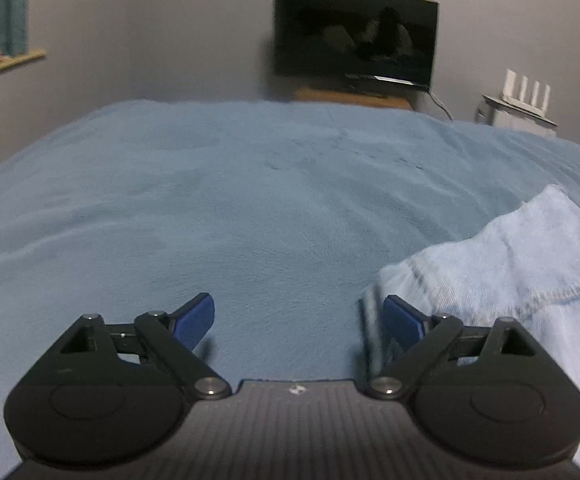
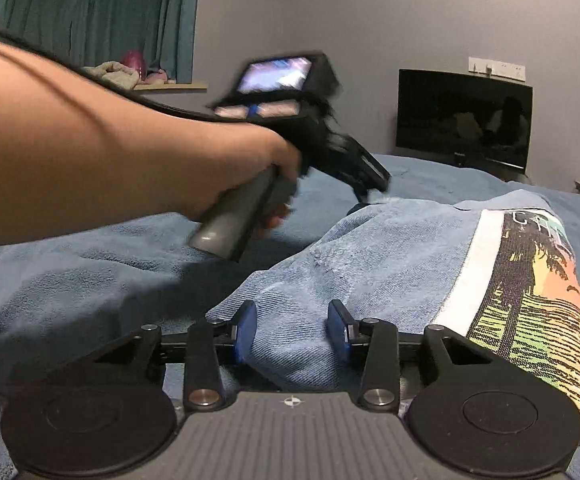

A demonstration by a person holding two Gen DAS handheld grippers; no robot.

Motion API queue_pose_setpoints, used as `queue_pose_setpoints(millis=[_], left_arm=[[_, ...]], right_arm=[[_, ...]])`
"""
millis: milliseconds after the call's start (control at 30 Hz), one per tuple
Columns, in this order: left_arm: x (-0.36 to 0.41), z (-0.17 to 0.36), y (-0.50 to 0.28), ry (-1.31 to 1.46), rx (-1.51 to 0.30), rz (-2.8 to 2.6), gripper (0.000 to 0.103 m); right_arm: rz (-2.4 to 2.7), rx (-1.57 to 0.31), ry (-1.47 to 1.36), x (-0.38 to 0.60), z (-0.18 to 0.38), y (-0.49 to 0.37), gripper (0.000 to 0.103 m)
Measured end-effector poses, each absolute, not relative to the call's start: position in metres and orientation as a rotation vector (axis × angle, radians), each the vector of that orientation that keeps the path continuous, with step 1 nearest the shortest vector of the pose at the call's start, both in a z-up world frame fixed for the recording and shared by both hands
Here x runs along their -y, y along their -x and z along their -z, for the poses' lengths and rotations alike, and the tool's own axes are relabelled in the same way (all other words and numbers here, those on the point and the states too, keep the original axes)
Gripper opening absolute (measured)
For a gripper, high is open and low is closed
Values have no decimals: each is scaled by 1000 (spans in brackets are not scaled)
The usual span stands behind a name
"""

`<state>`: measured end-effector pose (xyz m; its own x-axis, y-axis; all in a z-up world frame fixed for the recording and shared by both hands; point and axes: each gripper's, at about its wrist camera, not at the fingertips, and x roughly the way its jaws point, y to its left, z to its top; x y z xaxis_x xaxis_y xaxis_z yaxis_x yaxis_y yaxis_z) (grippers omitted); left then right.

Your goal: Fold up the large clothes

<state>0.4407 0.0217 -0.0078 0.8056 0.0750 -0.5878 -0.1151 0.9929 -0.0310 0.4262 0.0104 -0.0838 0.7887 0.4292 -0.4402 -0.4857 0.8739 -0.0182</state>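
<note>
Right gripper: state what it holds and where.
Nothing clamped: the right gripper is open, its fingers straddling a raised fold of the light-blue garment near its edge.

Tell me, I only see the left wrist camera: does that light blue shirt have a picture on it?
Observer: Yes, the shirt has a palm-tree sunset print on its right side.
Operator: Is the other one squeezing it?
Observer: No. The right gripper has its jaws open, with a fold of shirt between them.
Operator: Who holds mine?
Observer: A bare hand grips the handle of the left gripper.
</note>
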Motion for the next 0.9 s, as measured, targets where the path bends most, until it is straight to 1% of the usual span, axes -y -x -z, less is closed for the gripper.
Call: queue_pose_setpoints(millis=[67,100,167,200,267,333,367,400,433,467,567,633,700,800,833,867,900], left_arm=[[-26,2,-410,92,-618,-114,91],[-28,-2,-391,119,-621,-94,91],[-29,-9,-354,155,-606,-46,91],[-26,-13,-332,153,-597,-23,91],[-21,-15,-300,121,-598,8,91],[-15,-16,-268,114,-598,11,91],[-12,-16,-254,131,-591,9,91],[-9,-15,-247,139,-590,11,91],[-5,-14,-242,132,-588,16,91],[2,-12,-241,104,-583,36,91],[17,-7,-237,21,-566,63,91],[20,1,-238,16,-557,61,91],[20,12,-248,24,-569,79,92],[19,23,-254,9,-579,102,97],[18,25,-256,11,-582,105,98],[16,28,-259,12,-587,110,98],[14,30,-262,13,-591,107,98]], right_arm=[[-487,-425,95,-3,77,-416,43],[-475,-386,67,6,71,-407,43],[-414,-312,63,22,60,-390,47],[-364,-291,76,31,55,-384,48],[-270,-303,82,51,48,-380,48],[-160,-335,66,70,48,-374,55],[-113,-353,63,78,50,-370,64],[-82,-371,65,83,54,-366,77],[-61,-397,73,85,57,-363,83],[-45,-425,81,85,61,-361,83],[4,-475,115,79,70,-366,82],[41,-477,125,77,78,-370,78],[54,-498,110,77,87,-381,70],[62,-510,78,77,101,-396,58],[68,-505,72,78,104,-400,57],[61,-503,61,80,107,-403,53],[47,-502,41,84,108,-403,46]])
